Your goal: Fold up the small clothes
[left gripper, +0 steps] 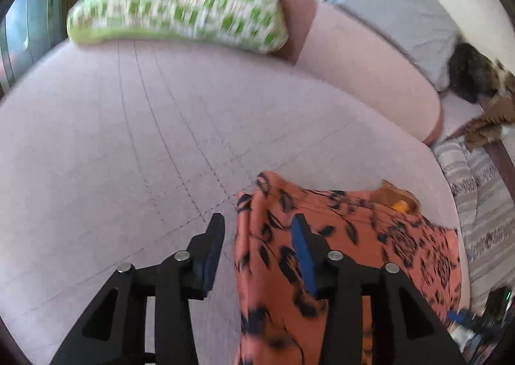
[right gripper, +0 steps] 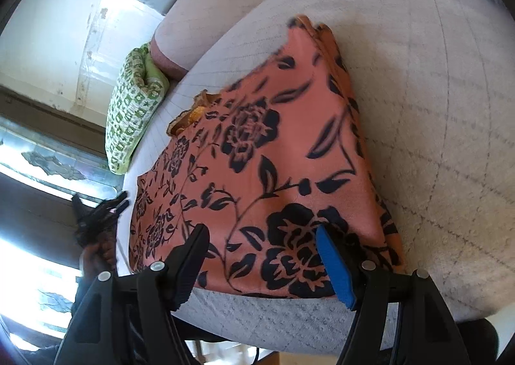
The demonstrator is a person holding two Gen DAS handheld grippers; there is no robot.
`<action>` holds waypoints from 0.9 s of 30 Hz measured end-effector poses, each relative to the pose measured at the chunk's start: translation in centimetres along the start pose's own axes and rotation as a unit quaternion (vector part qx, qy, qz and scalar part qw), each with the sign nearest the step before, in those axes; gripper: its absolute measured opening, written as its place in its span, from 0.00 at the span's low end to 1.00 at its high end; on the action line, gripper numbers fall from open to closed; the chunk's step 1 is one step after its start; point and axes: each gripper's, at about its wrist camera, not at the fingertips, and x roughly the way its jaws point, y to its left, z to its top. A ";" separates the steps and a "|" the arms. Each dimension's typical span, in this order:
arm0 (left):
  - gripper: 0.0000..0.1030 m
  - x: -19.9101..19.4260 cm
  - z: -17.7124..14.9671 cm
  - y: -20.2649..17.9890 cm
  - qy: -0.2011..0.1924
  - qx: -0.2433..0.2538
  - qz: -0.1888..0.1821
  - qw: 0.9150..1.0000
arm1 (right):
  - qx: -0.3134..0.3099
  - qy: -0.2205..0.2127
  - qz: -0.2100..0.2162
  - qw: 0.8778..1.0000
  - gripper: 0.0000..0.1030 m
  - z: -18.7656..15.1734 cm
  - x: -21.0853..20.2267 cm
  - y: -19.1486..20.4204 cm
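An orange cloth with a black flower print (right gripper: pixel 257 146) lies folded flat on the pale quilted mattress (right gripper: pixel 418 107). In the left wrist view the cloth (left gripper: pixel 354 252) fills the lower right, and its left edge runs between the fingers of my left gripper (left gripper: pixel 259 229). That gripper is open; its right finger with the blue pad (left gripper: pixel 302 249) hovers over the fabric and its left finger over bare mattress. My right gripper (right gripper: pixel 260 236) stands open above the cloth's near edge, pinching nothing. An orange-brown trim (right gripper: pixel 190 115) pokes out at one corner.
A green and white checked pillow (left gripper: pixel 180 1) lies at the mattress's far side beside a pink bolster (left gripper: pixel 370 69). Grey bedding (left gripper: pixel 402 4) and a striped blanket (left gripper: pixel 482 204) sit to the right. A hand with a dark, blurred gripper (right gripper: pixel 96 217) shows off the mattress's left edge.
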 end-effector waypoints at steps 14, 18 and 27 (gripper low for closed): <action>0.61 -3.0 -10.4 -1.2 0.060 0.074 0.052 0.994 | -0.004 0.007 -0.026 1.000 0.76 1.4 1.5 3.7; 0.67 -5.0 -9.1 -2.6 0.017 0.088 0.046 0.995 | -0.071 -0.023 0.014 0.997 0.79 1.6 -0.2 7.4; 0.69 -4.3 -10.0 -2.1 0.039 0.065 0.060 0.995 | -0.011 -0.015 -0.018 1.000 0.82 1.5 0.4 3.8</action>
